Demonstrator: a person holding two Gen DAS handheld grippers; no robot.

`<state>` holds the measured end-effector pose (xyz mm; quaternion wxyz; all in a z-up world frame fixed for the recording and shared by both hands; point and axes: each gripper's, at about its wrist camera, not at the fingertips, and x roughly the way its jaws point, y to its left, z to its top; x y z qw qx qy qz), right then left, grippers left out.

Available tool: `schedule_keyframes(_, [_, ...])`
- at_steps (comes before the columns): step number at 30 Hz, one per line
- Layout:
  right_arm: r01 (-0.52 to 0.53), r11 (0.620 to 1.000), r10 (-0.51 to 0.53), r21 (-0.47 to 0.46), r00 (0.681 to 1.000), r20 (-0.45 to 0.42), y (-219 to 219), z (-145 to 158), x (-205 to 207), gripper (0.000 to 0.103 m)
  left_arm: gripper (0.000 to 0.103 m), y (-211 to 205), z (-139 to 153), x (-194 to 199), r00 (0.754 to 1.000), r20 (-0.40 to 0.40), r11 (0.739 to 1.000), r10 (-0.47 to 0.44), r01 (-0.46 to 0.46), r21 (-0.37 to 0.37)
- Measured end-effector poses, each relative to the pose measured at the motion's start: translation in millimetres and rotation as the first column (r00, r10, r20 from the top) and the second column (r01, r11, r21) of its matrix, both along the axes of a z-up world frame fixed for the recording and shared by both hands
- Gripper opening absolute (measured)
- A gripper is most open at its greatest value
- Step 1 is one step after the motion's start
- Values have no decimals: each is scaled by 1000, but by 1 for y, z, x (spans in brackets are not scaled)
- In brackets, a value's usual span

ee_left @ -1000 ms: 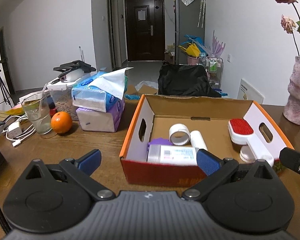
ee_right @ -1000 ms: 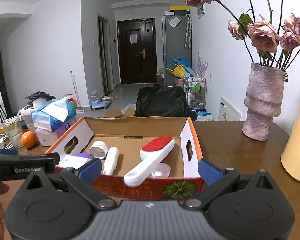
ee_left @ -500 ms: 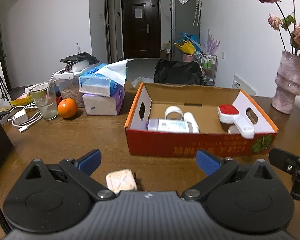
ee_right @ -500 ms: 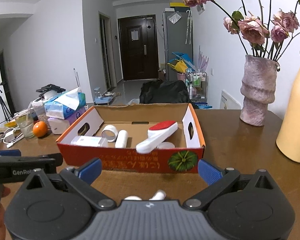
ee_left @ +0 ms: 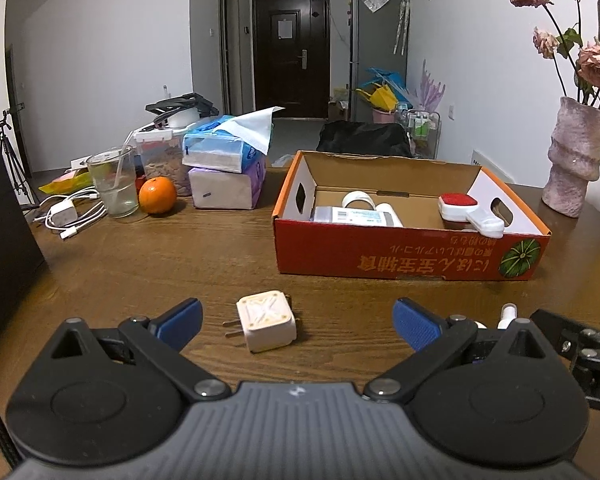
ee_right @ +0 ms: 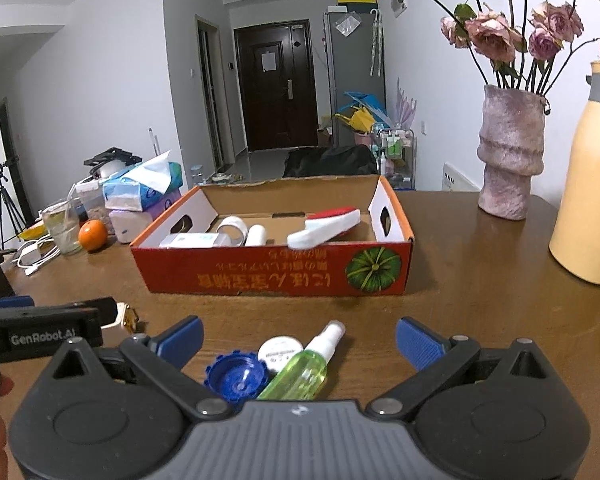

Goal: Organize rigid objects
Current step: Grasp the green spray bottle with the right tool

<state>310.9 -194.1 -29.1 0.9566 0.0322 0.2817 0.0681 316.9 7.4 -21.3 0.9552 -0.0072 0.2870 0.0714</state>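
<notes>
Across the wooden tabletop [ee_left: 140, 264], toward its far edge, an open red cardboard box [ee_left: 412, 252] is seen, in which a red-headed lint brush [ee_left: 470, 212], a white tube [ee_right: 256, 235], a tape roll [ee_right: 233, 227] and a flat labelled pack [ee_left: 350, 216] are held. Nearer the front edge, the left tool [ee_left: 298, 320] is held wide with a white plug adapter [ee_left: 266, 320] lying between its blue pads, untouched. The right tool [ee_right: 300, 338] is likewise spread wide around a green spray bottle [ee_right: 300, 372], a blue cap [ee_right: 236, 376] and a small white jar [ee_right: 280, 354], which lie touching one another.
</notes>
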Motion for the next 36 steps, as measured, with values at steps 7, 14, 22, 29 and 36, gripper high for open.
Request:
schedule_keyframes(7, [21, 999, -22, -25, 999, -38, 4, -14, 1, 103, 103, 8, -6, -4, 1000, -14, 999, 5, -5, -32])
schedule_keyframes(14, [58, 997, -64, -55, 991, -120, 1, -36, 18, 92, 103, 13, -9, -2, 1000, -29, 999, -1, 0, -52])
schedule_keyframes(22, [39, 999, -45, -35, 983, -179, 0, -53, 27, 74, 103, 15, -15, 2, 999, -52, 999, 4, -7, -53])
schedule_keyframes(29, [29, 998, -38, -50, 980, -194, 1, -66, 33, 44, 103, 13, -20, 3, 998, -61, 999, 2, -5, -49])
schedule_keyframes(36, [-33, 995, 20, -93, 989, -144, 6, -69, 27, 30, 103, 7, -29, 6, 997, -79, 999, -21, 17, -41])
